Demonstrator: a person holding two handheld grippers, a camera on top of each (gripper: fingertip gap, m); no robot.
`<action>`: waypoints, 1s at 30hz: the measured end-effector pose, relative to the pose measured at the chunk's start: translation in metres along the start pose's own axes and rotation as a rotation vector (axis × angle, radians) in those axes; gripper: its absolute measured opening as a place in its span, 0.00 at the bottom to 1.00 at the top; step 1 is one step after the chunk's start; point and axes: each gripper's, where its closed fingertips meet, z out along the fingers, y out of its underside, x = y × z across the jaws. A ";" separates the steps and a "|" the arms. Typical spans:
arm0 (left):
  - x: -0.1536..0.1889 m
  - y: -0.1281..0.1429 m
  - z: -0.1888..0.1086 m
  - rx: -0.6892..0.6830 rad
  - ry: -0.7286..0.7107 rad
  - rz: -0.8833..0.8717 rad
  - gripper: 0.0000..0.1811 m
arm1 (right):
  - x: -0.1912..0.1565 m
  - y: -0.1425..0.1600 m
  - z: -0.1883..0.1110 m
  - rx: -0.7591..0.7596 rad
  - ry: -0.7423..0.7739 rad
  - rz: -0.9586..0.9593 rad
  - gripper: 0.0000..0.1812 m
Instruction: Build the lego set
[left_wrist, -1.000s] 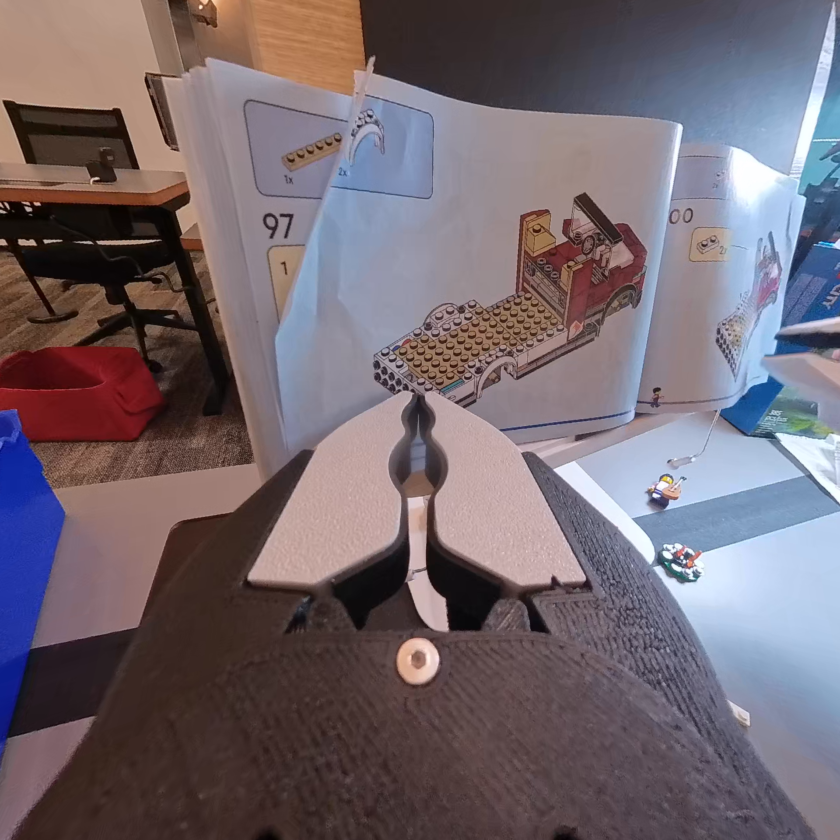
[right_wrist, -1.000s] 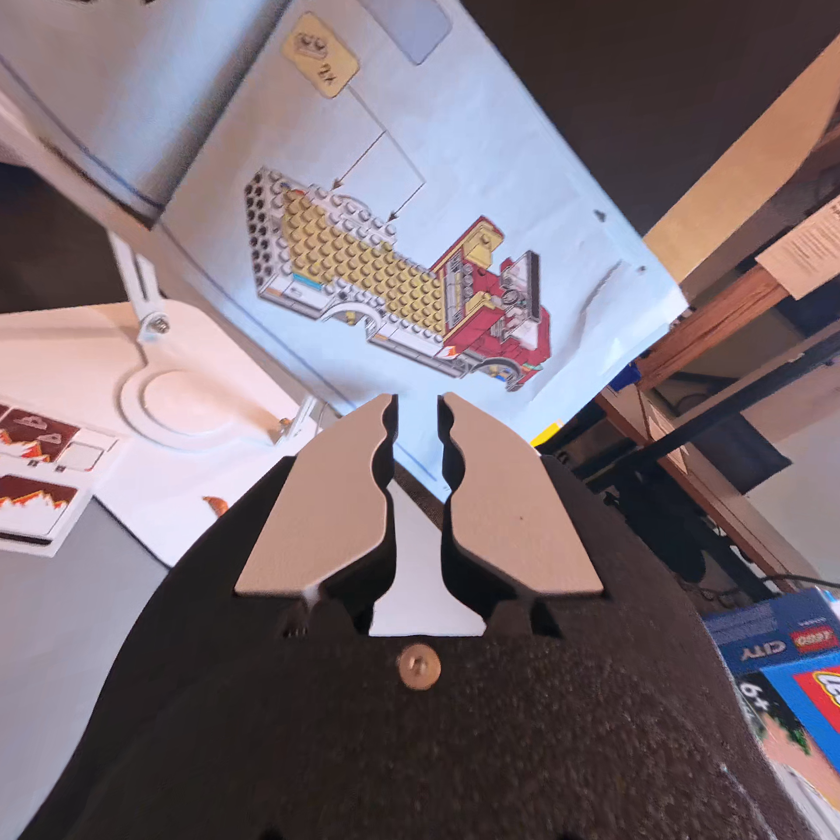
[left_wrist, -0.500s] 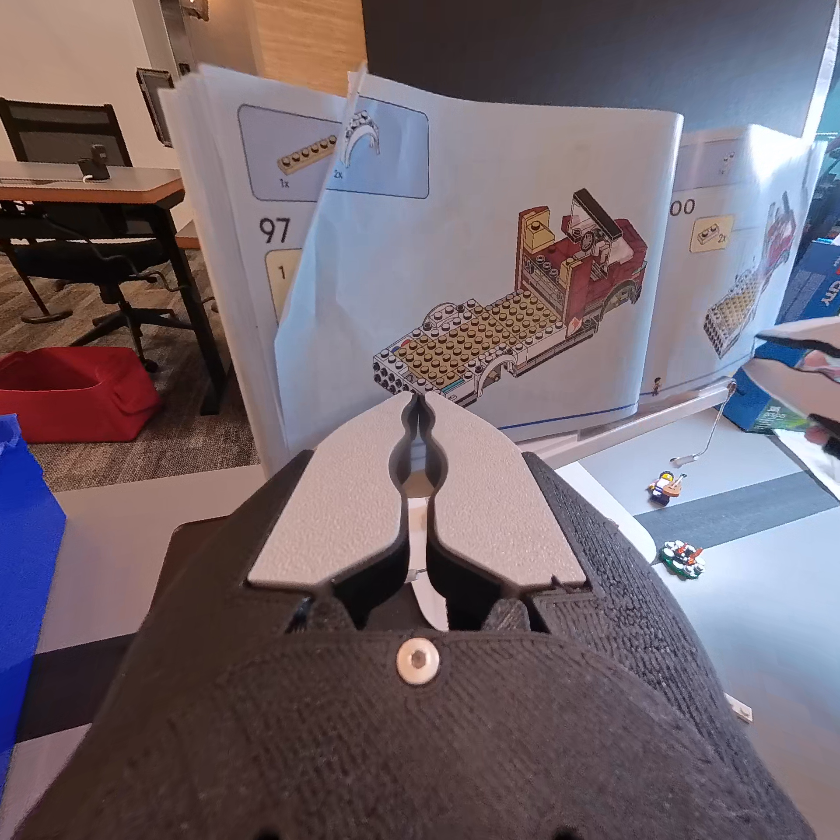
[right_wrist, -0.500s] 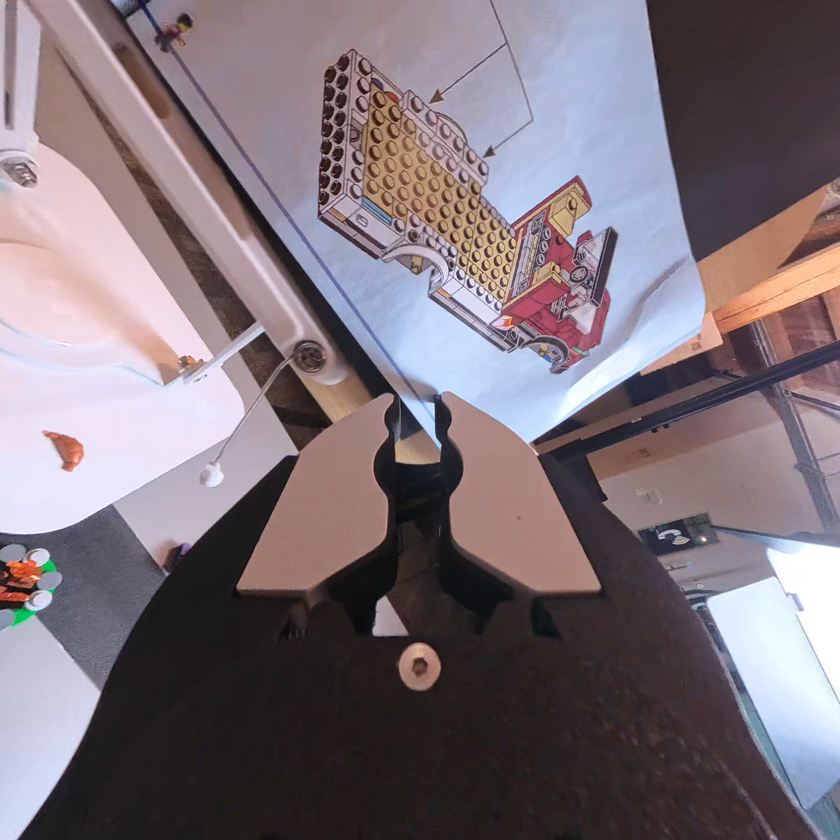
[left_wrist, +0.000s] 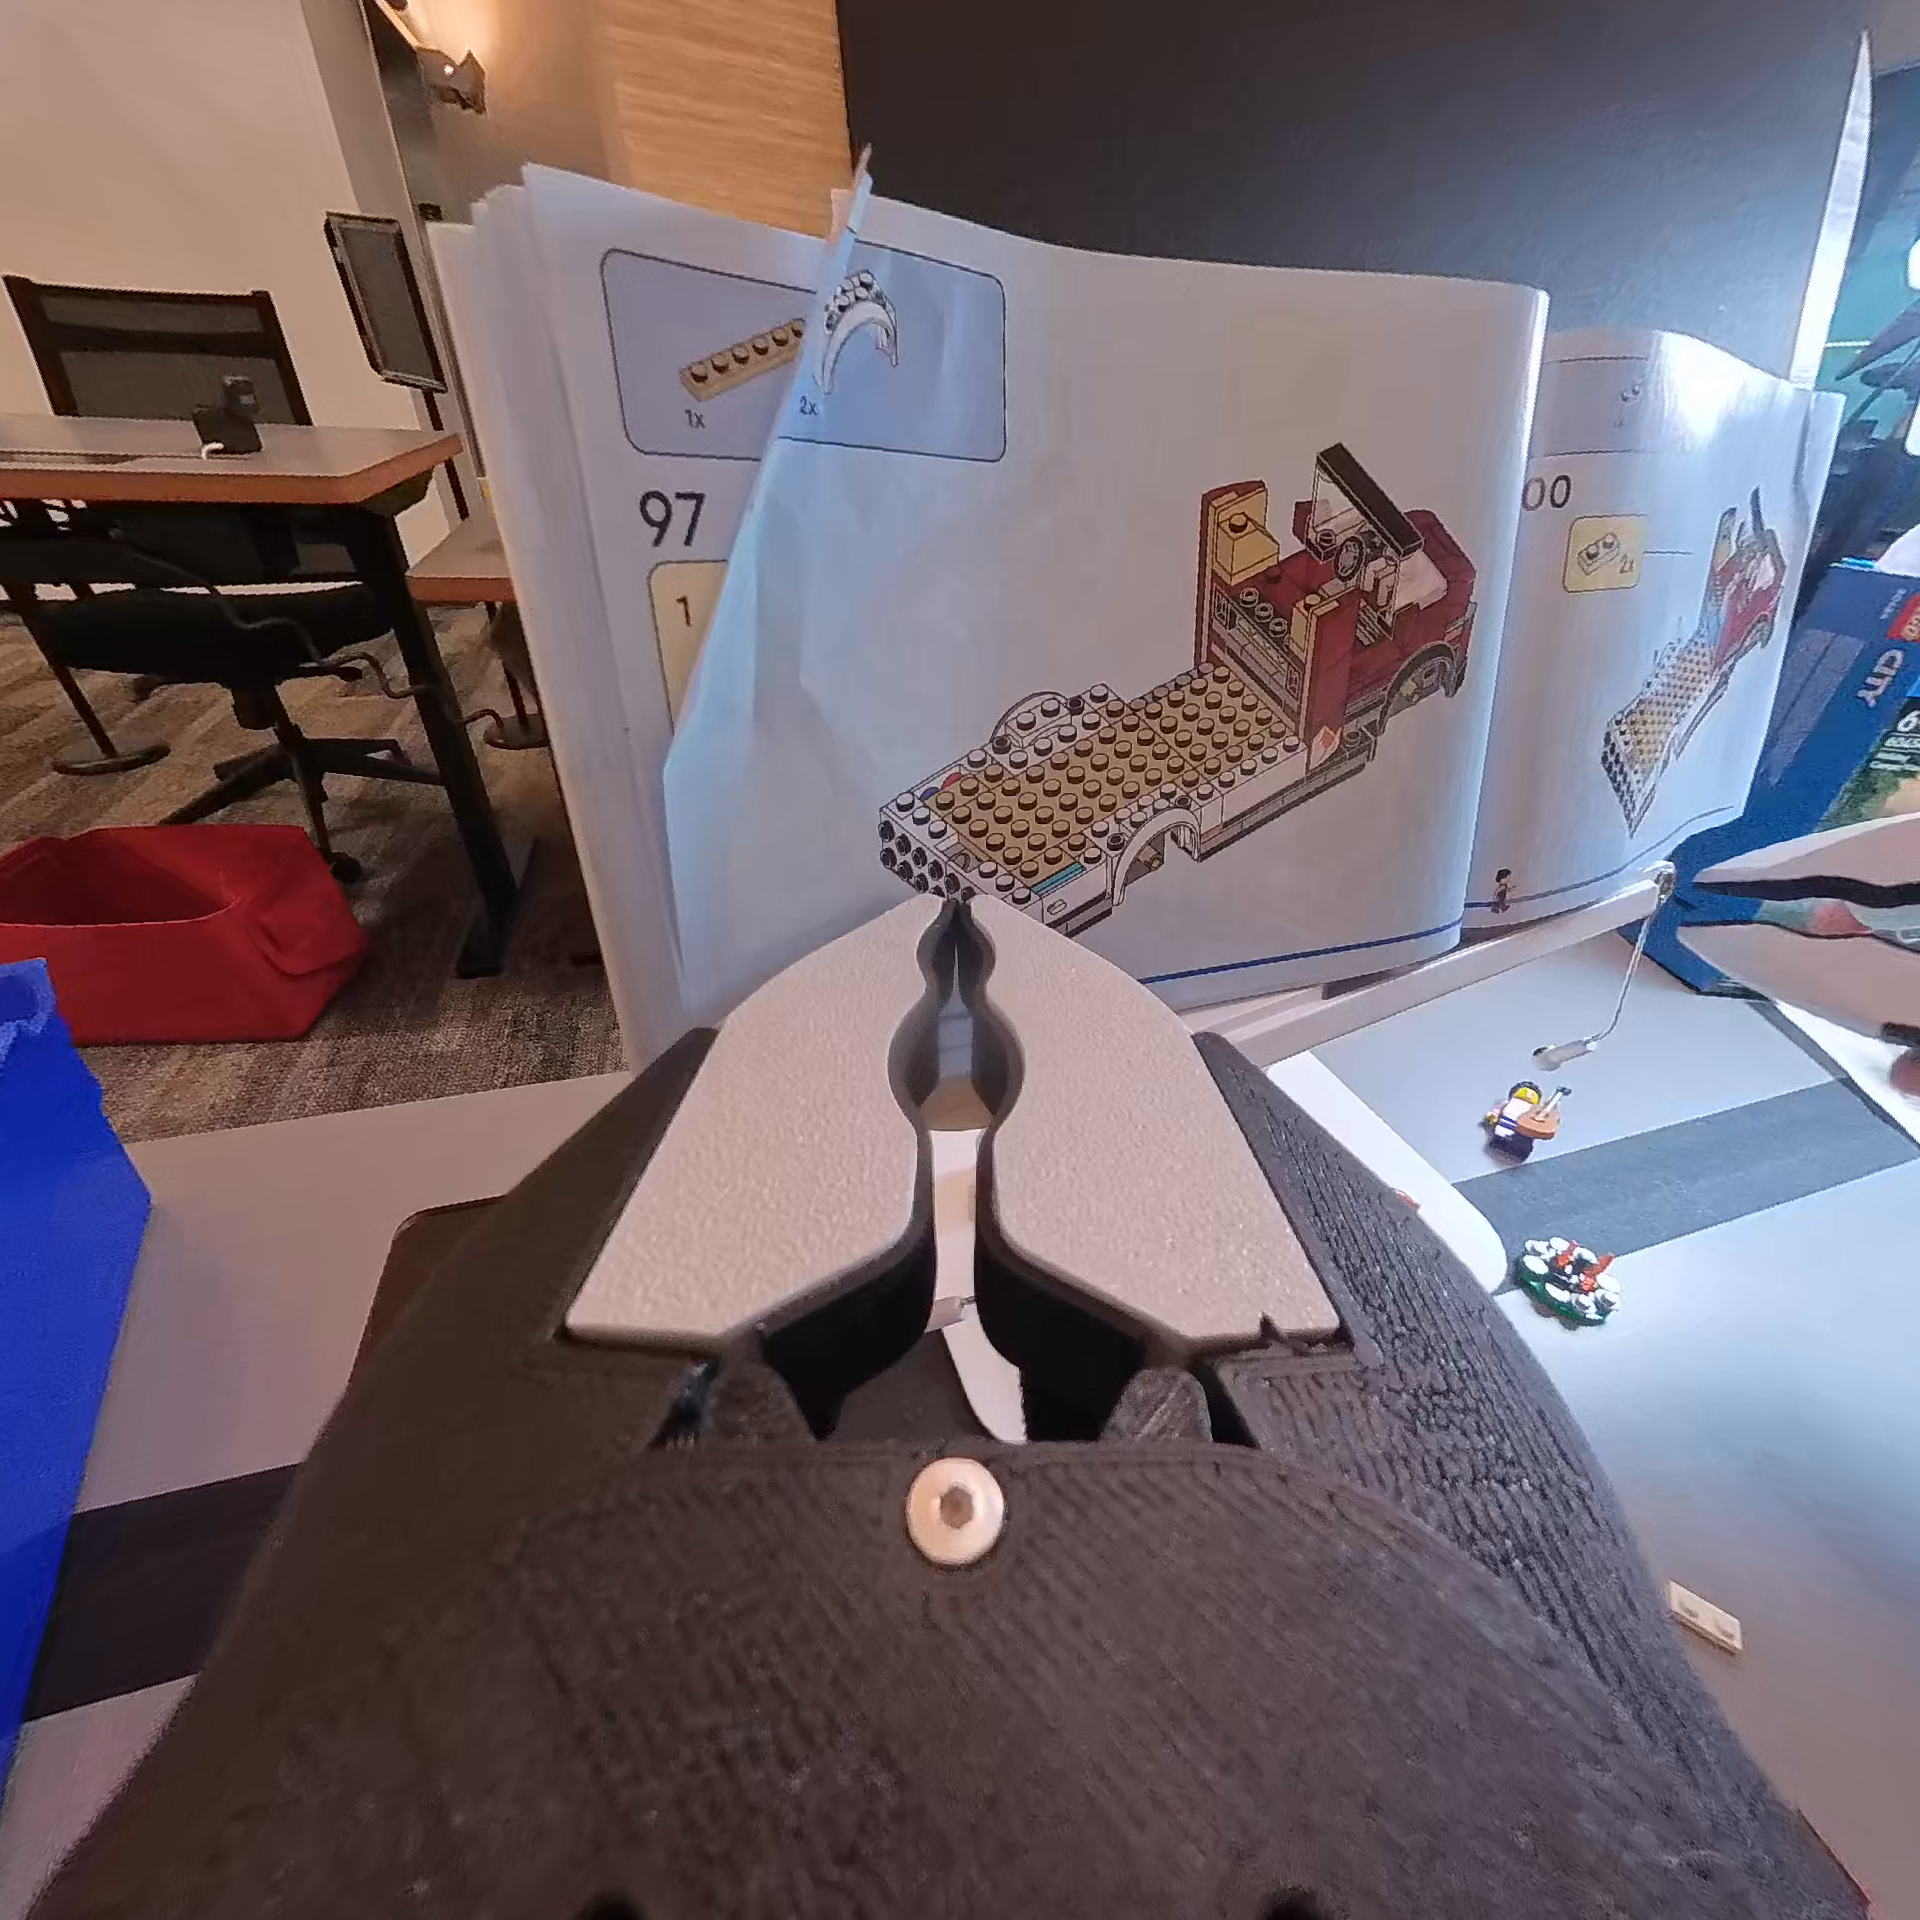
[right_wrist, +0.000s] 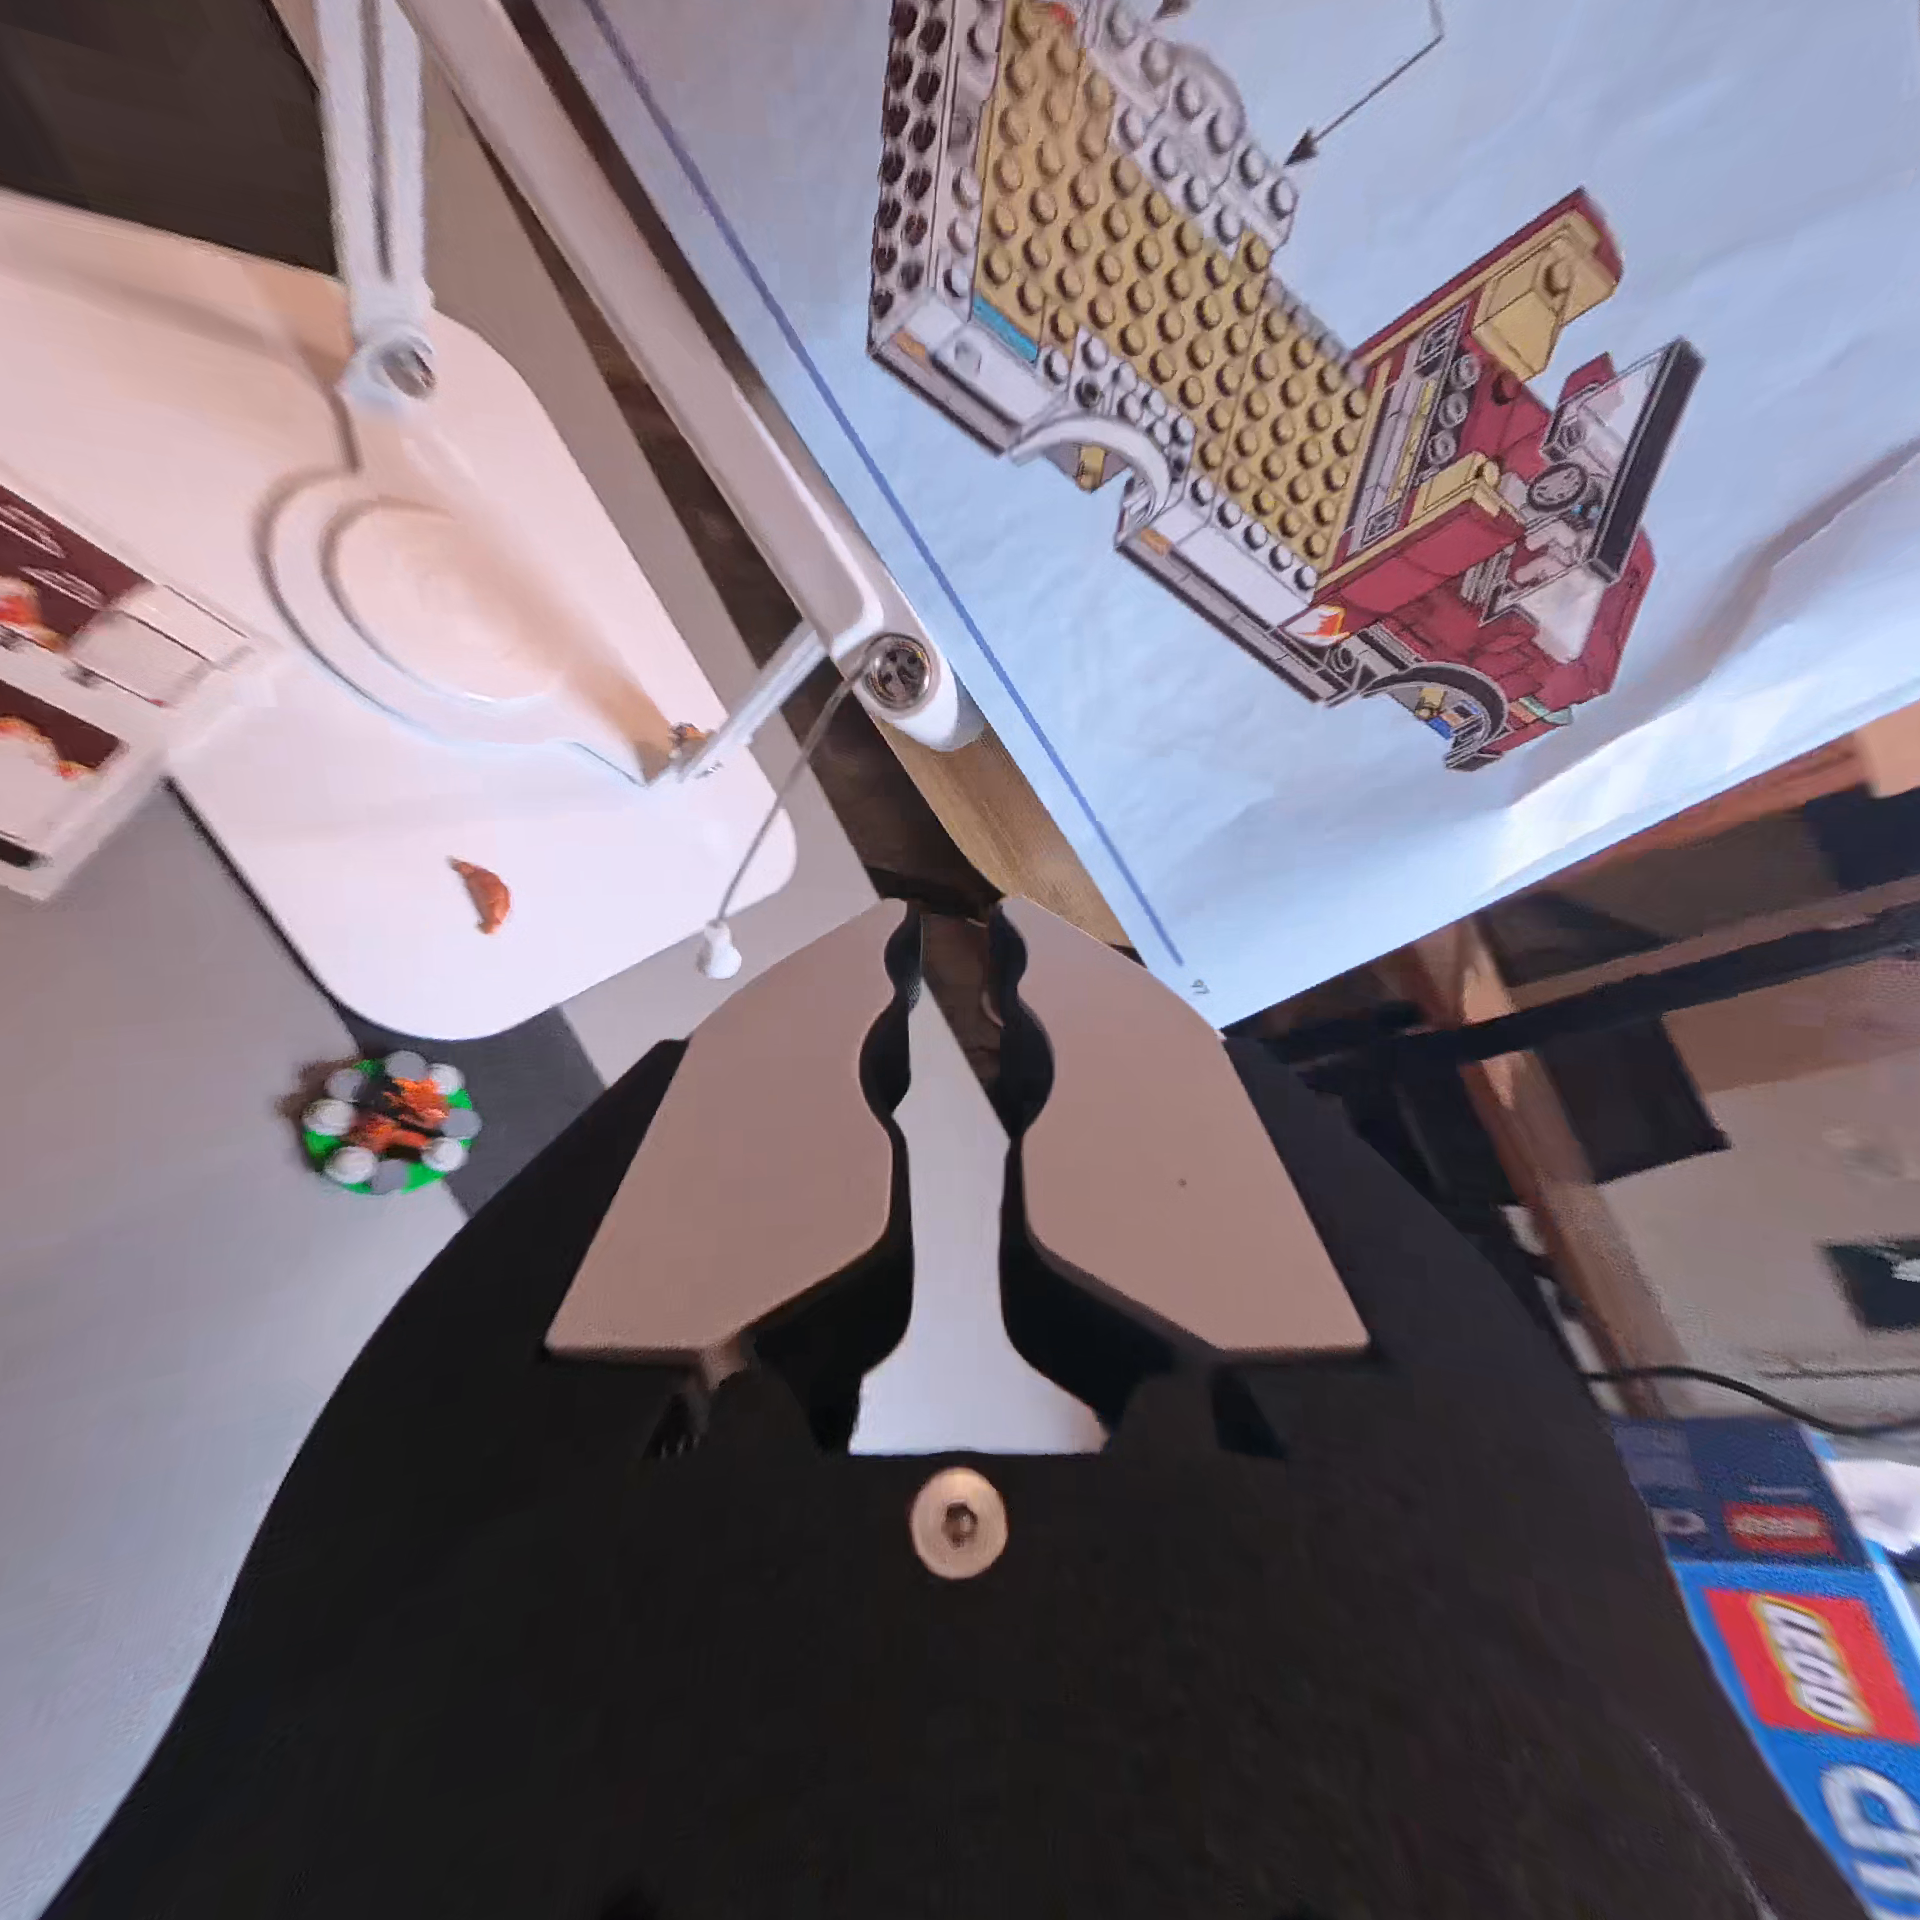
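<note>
The instruction booklet (left_wrist: 1039, 582) stands open on a white book stand (left_wrist: 1455, 961), its page showing a red truck with a tan flatbed. My left gripper (left_wrist: 956, 914) is shut just in front of the page's lower edge; I see nothing between its tips. My right gripper (right_wrist: 951, 920) has its jaws a narrow gap apart and empty, tilted, near the booklet's (right_wrist: 1351, 748) lower right corner. It also shows at the right edge of the left wrist view (left_wrist: 1709, 883). A green round campfire piece (right_wrist: 390, 1127) lies on the table, also in the left wrist view (left_wrist: 1564, 1273).
A minifigure with a guitar (left_wrist: 1522, 1117) and a small white plate (left_wrist: 1704, 1640) lie on the grey table. An orange croissant piece (right_wrist: 481, 894) lies on the stand's base (right_wrist: 468, 769). A sticker sheet (right_wrist: 62, 665), a blue set box (right_wrist: 1787, 1662) and a blue bin (left_wrist: 52, 1247) stand around. One gripper's finger ends stand about 30 cm off the other's. The left gripper is farther from the green round campfire piece (right_wrist: 390, 1127), some 30 cm, than the right, some 12 cm. Seen from the left wrist view (left_wrist: 1587, 1272) as well.
My right gripper has swung down along the page toward its lower corner and come further into the left wrist view. My left gripper has barely moved and stays shut.
</note>
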 end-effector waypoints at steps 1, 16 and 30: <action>0.000 0.000 0.000 -0.002 0.003 0.000 0.00 | -0.003 -0.007 -0.006 0.029 -0.043 0.050 0.05; -0.015 -0.066 0.013 0.036 -0.028 -0.026 0.00 | -0.016 -0.095 0.024 0.078 -0.084 0.167 0.01; 0.009 -0.080 -0.003 0.100 -0.043 0.192 0.00 | -0.010 -0.077 0.018 0.060 -0.090 0.245 0.04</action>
